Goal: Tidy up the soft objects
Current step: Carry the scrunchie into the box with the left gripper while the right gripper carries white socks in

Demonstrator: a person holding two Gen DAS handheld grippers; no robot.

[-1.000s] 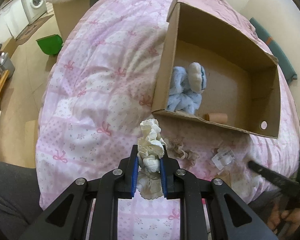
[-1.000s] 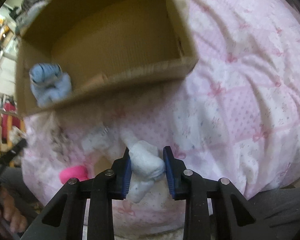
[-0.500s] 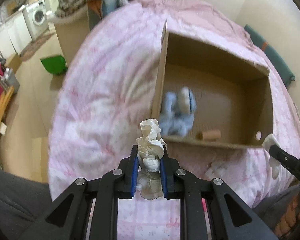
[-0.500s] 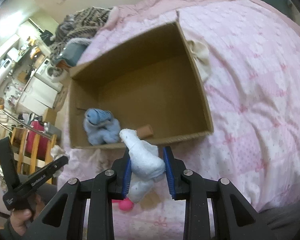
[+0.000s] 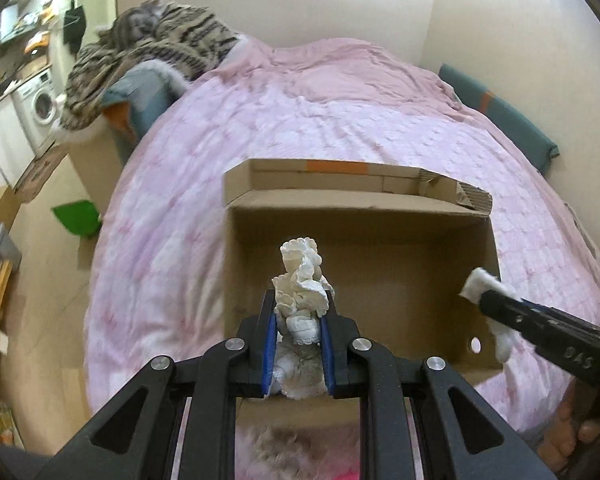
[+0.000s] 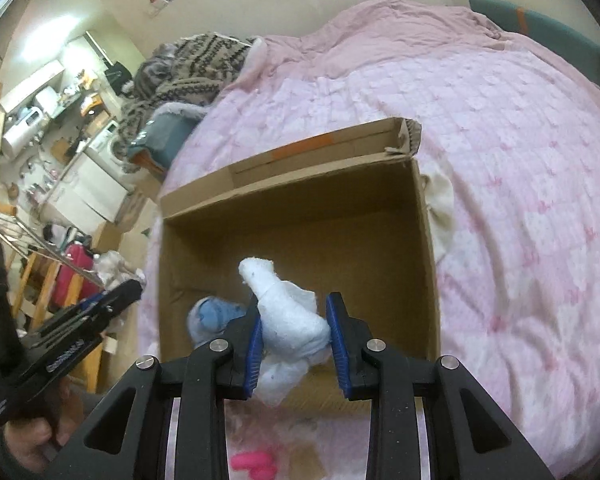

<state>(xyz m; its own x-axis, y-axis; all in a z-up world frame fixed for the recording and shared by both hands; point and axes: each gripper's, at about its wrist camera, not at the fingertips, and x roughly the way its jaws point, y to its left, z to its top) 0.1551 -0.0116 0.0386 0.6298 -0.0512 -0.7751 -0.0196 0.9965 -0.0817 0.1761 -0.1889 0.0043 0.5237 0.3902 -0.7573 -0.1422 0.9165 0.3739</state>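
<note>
An open cardboard box (image 5: 364, 208) lies on a pink bed; it also shows in the right wrist view (image 6: 292, 184). My left gripper (image 5: 298, 308) is shut on a cream frilly sock (image 5: 300, 276), held over the box's near edge. My right gripper (image 6: 294, 312) is shut on a white sock (image 6: 288, 316), held over the box's near wall. The right gripper also shows at the right of the left wrist view (image 5: 496, 304) with the white sock (image 5: 476, 280). A blue sock bundle (image 6: 212, 316) lies inside the box at its near left.
The pink duvet (image 5: 340, 92) covers the bed. A cream cloth (image 6: 442, 204) lies against the box's right side. A pink item (image 6: 252, 462) and fluffy pieces (image 5: 276, 444) lie on the bed before the box. A striped blanket (image 5: 160, 36) sits far left.
Both grippers have risen and moved forward with their socks, from the bed in front of the box to over its near wall. The views now look along the bed.
</note>
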